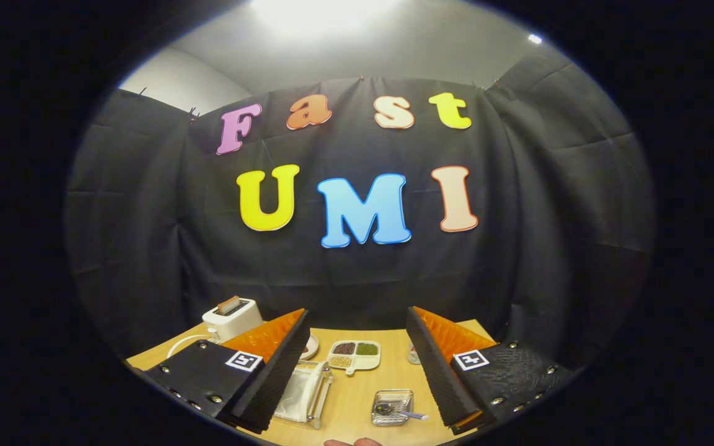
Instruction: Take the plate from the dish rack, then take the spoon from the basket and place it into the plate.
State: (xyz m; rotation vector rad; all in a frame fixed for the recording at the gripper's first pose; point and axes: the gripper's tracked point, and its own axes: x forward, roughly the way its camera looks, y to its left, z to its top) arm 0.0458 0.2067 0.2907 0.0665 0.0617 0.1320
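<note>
- Plate, white and rounded (300, 391), is standing in the clear wire-framed dish rack (320, 396) on the wooden table (357, 396), just ahead of the left finger, at about seven o'clock from the table's middle.
- Gripper (357, 371) is hovering above the table with its fingers spread wide apart and nothing between them.
- Spoon, metal with a pale handle (397, 411), is lying in the small clear wire basket (392, 407), between the two fingers, at about five o'clock from the table's middle.
- Step in hand, as judged: reaching for the plate. Doing it well means lowering and swinging toward the rack, lining the open fingers across the plate's upper rim, then lifting straight out so the rack is not dragging along.
- Divided white dish of seeds and grains (354, 355) is sitting at twelve o'clock, beyond the fingers; a white toaster (232, 316) is standing at ten o'clock, with its cable trailing near the rack.
- Fingertip of a person (352, 442) is showing at six o'clock.
- Nothing is lying directly between the fingers and the rack; the basket sits near enough to be risking a knock.
</note>
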